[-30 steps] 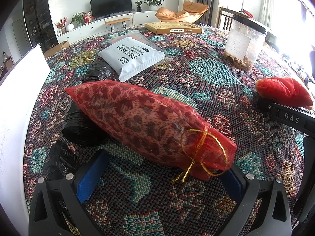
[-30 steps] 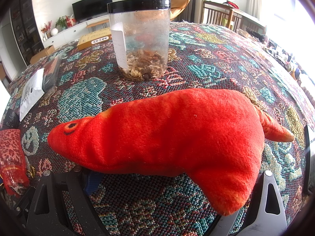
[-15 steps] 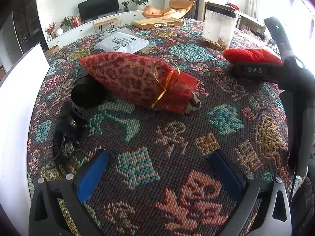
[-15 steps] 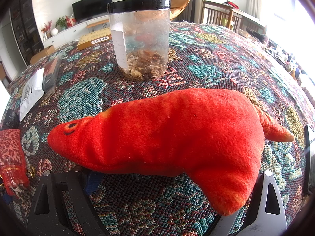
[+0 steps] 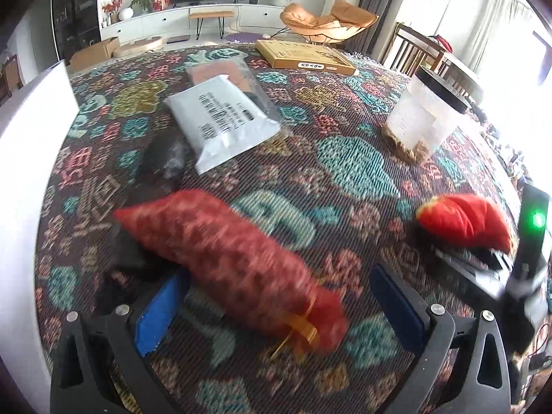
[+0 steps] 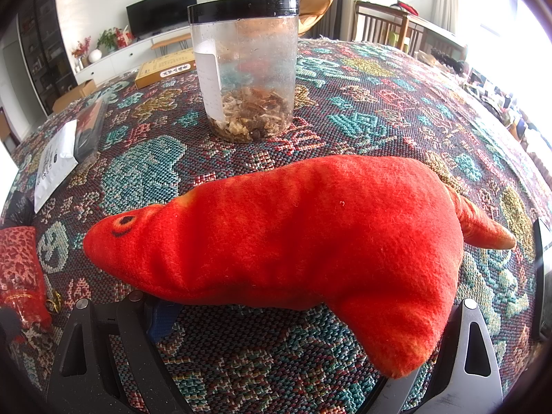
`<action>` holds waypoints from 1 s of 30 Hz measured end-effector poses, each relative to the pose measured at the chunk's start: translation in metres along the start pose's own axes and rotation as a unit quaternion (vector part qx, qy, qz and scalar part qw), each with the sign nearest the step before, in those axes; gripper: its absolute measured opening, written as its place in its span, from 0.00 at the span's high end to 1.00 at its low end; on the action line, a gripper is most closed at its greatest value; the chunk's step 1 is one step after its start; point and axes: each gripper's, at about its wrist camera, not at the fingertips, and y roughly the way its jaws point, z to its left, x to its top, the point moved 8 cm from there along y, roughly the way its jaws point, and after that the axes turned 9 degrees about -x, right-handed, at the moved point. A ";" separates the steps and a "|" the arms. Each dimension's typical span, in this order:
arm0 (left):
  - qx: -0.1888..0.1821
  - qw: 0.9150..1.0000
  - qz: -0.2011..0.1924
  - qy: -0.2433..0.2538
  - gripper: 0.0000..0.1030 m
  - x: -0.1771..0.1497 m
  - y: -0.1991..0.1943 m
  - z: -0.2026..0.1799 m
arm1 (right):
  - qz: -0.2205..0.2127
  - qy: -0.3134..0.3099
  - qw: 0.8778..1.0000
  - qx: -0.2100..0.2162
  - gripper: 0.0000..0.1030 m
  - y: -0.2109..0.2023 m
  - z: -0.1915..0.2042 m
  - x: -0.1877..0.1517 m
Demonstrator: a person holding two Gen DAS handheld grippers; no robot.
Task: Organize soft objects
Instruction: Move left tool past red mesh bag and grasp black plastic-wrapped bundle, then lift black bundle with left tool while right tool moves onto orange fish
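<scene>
Here, on a tabletop (image 6: 379, 103) draped in a patterned woven cloth, the sorting of soft things looks barely begun. The left gripper (image 5: 276, 296) has its jaws spread wide around a red leopard-print mesh pouch tied with gold cord (image 5: 227, 262), which lies blurred on the cloth between the blue pads with a gap on the right side, so nothing is gripped. The right gripper (image 6: 303, 331) sits low behind a bright red plush fish toy (image 6: 310, 241); its jaws stand wide apart at either end of the toy, which rests across them and on the cloth, not pinched. Other pieces lie scattered: a white printed plastic mailer bag (image 5: 224, 120) over a clear packet, a crumpled black plastic bag (image 5: 169, 158) just beside it, another dark bundle partly under the pouch. A clear plastic jar with a black lid (image 6: 246, 69), holding dried scraps, and a flat yellow cardboard box (image 5: 305, 58) stand farther back. No gathered pile or container for the soft items is visible, so by all appearances nearly everything remains to be grouped.
</scene>
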 end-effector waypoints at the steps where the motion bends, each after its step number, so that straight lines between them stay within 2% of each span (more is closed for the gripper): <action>1: -0.007 1.000 0.002 0.014 0.01 0.010 0.007 -0.010 | 0.000 0.000 1.000 0.000 0.09 0.000 0.000 0.000; 4: -0.061 0.994 -0.015 0.088 0.01 0.031 -0.002 -0.057 | 0.000 0.000 1.000 0.000 0.09 0.000 0.000 0.000; 7: -0.072 0.989 -0.034 0.122 0.00 0.045 -0.029 -0.067 | 0.000 0.000 1.000 0.000 0.09 0.000 0.000 0.000; 9: -0.054 0.991 -0.044 0.115 0.00 0.056 -0.046 -0.045 | 0.000 0.000 1.000 0.000 0.10 0.000 0.000 0.000; 13: 0.017 0.997 -0.044 0.057 0.00 0.067 -0.067 0.025 | 0.000 0.000 1.000 0.000 0.09 0.000 -0.001 0.000; 18: 0.079 0.997 0.016 0.020 0.01 0.048 -0.048 0.088 | 0.000 0.000 1.000 0.000 0.10 0.000 0.000 0.000; 22: 0.091 0.994 0.059 0.008 0.03 0.028 -0.017 0.106 | 0.000 0.000 1.000 0.000 0.09 0.000 0.000 0.000; 25: 0.099 0.992 0.080 0.015 0.15 0.018 0.004 0.104 | 0.000 0.000 1.000 0.000 0.09 0.000 0.000 0.000; 27: 0.094 0.991 0.096 0.007 0.62 0.011 0.013 0.105 | 0.000 0.000 1.000 0.000 0.09 0.000 0.000 0.000; 30: 0.068 0.995 0.075 0.007 0.64 0.016 0.001 0.092 | 0.000 0.000 1.000 0.000 0.09 0.000 0.000 0.000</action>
